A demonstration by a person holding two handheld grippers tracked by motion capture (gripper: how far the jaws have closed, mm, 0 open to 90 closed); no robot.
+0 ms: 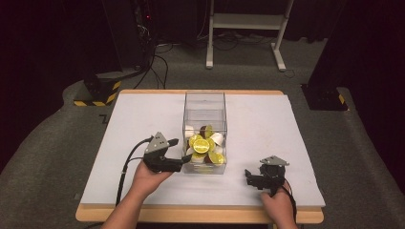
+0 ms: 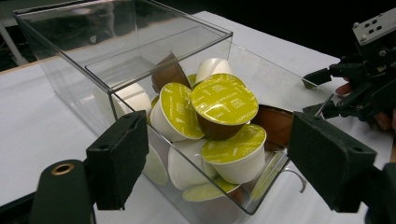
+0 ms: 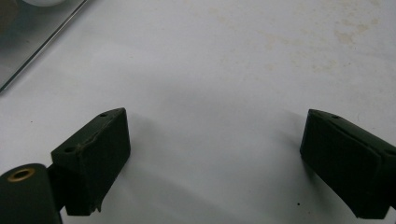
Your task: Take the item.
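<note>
Jaws of your left gripper [image 1: 185,151] stood apart astride the clear box's [image 1: 204,102] near corner, seemingly to steady it. Your right gripper [image 1: 249,177], jaws apart and empty, rested on the worktop [image 1: 138,119], well clear of the capsules [image 1: 204,144].

Clear plastic box [image 1: 205,107] mid-table, its near end heaped with yellow-lidded coffee capsules [image 2: 224,99].

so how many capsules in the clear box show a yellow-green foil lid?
3 show lids clearly in the left gripper view: one on top, one tilted to its left, one below at the front. More lie underneath in the box, partly hidden.
</note>
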